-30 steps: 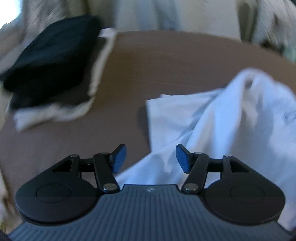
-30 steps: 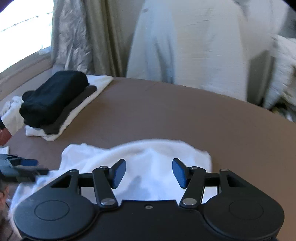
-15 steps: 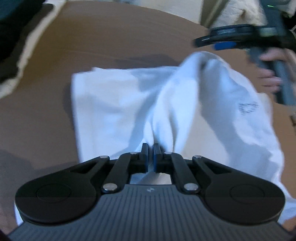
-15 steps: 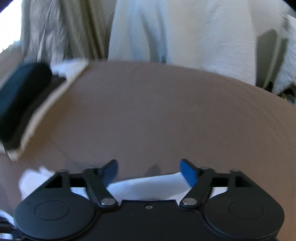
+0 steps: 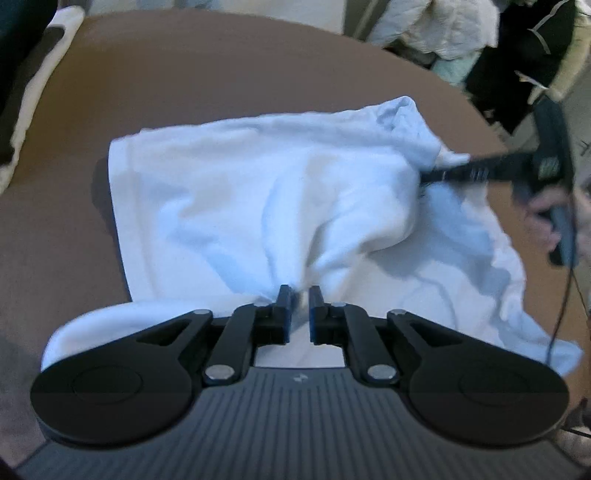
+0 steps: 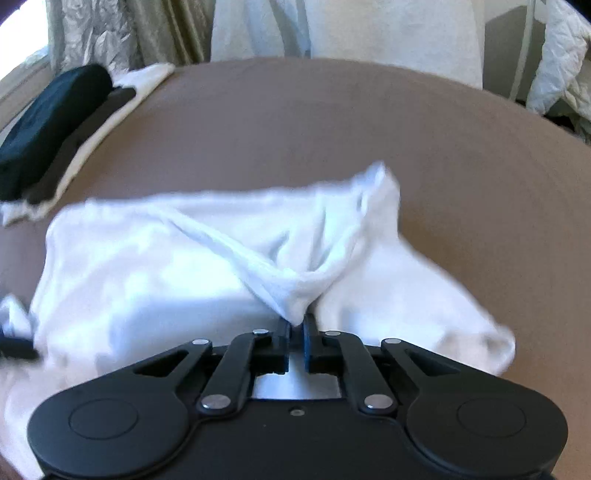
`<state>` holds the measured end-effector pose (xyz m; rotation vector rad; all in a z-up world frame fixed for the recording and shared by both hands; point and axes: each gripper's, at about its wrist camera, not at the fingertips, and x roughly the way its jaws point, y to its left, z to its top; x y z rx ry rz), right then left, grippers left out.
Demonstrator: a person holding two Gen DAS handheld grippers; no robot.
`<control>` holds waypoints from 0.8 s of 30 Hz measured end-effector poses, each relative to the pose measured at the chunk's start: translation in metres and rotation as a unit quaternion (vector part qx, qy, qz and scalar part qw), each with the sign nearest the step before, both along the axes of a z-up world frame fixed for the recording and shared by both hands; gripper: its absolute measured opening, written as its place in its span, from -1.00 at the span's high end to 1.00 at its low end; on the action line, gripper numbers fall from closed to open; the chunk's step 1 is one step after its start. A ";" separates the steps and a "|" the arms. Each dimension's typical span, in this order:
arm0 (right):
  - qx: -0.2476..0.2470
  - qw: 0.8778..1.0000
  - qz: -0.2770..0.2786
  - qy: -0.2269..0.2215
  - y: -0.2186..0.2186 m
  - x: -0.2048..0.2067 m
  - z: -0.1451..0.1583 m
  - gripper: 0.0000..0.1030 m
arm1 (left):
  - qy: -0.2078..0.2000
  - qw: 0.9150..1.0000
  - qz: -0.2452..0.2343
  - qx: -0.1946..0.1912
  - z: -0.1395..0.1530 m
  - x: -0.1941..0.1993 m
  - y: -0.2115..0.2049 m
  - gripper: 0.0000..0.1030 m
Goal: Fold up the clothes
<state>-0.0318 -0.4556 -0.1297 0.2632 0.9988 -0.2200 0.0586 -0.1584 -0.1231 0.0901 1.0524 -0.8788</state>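
A crumpled white garment (image 5: 258, 199) lies on the brown round table (image 5: 221, 66). My left gripper (image 5: 298, 295) is shut on a pinch of its near edge. My right gripper (image 6: 295, 325) is shut on another bunch of the same white garment (image 6: 184, 266), cloth pulled up into the jaws. The right gripper also shows in the left wrist view (image 5: 480, 171), at the garment's far right side, blurred.
A stack of folded clothes (image 6: 55, 122), black on top of white, sits at the table's far left. Curtains (image 6: 110, 33) and hanging white cloth (image 6: 351, 29) stand behind the table. More clothing (image 5: 461, 29) is piled beyond the right edge.
My left gripper closed on the garment's near edge half a second ago and still holds it. My right gripper came down and shut on the garment's other side.
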 end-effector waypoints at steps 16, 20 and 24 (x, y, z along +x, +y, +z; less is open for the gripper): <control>-0.007 0.991 -0.088 -0.105 -0.087 0.024 0.047 -0.45 | 0.014 0.986 0.126 0.106 -0.021 0.116 0.014 0.03; 0.091 0.988 -0.095 -0.075 -0.124 0.052 0.015 -0.46 | 0.030 0.986 0.146 0.075 -0.030 0.126 0.012 -0.32; 0.097 0.993 -0.069 -0.022 -0.113 0.065 -0.021 -0.21 | -0.007 0.988 0.119 0.101 -0.029 0.116 0.003 0.30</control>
